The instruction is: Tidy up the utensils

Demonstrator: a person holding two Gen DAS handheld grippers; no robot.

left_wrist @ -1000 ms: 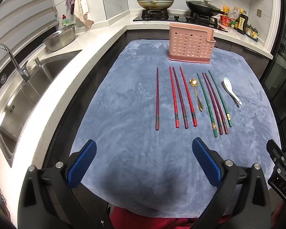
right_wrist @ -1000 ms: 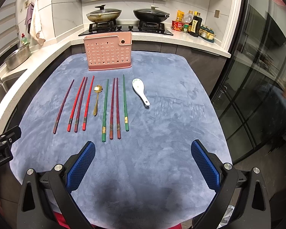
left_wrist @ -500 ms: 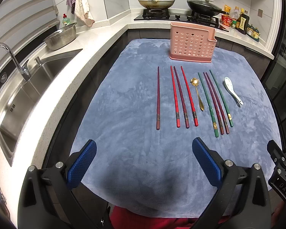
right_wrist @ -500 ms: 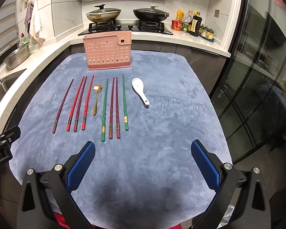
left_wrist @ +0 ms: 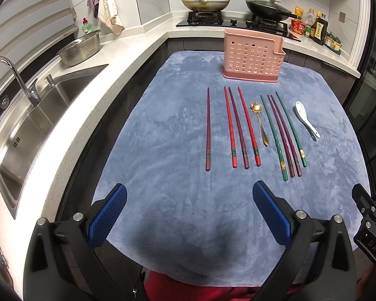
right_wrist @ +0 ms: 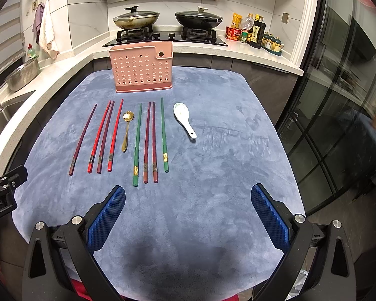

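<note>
Several chopsticks lie in a row on the blue cloth: red and purple ones (left_wrist: pixel 238 128) (right_wrist: pixel 105 135) on the left, green and purple ones (left_wrist: pixel 280 133) (right_wrist: pixel 150 140) on the right. A gold spoon (left_wrist: pixel 259 123) (right_wrist: pixel 126 130) lies between the two groups. A white ceramic spoon (left_wrist: pixel 305 118) (right_wrist: pixel 184 119) lies at the far right. A pink perforated utensil holder (left_wrist: pixel 252 56) (right_wrist: pixel 141 69) stands behind them. My left gripper (left_wrist: pixel 188 209) and right gripper (right_wrist: pixel 188 210) are both open and empty, held above the cloth's near edge.
The blue cloth (left_wrist: pixel 163 130) (right_wrist: pixel 225 138) covers the table. A sink (left_wrist: pixel 32 115) and a metal colander (left_wrist: pixel 80 49) are on the counter at left. A stove with two lidded pans (right_wrist: pixel 168 18) and bottles (right_wrist: pixel 253 32) are at the back. Glass doors (right_wrist: pixel 338 100) stand at right.
Both views have shifted very slightly; the utensils have not moved and both grippers stay open.
</note>
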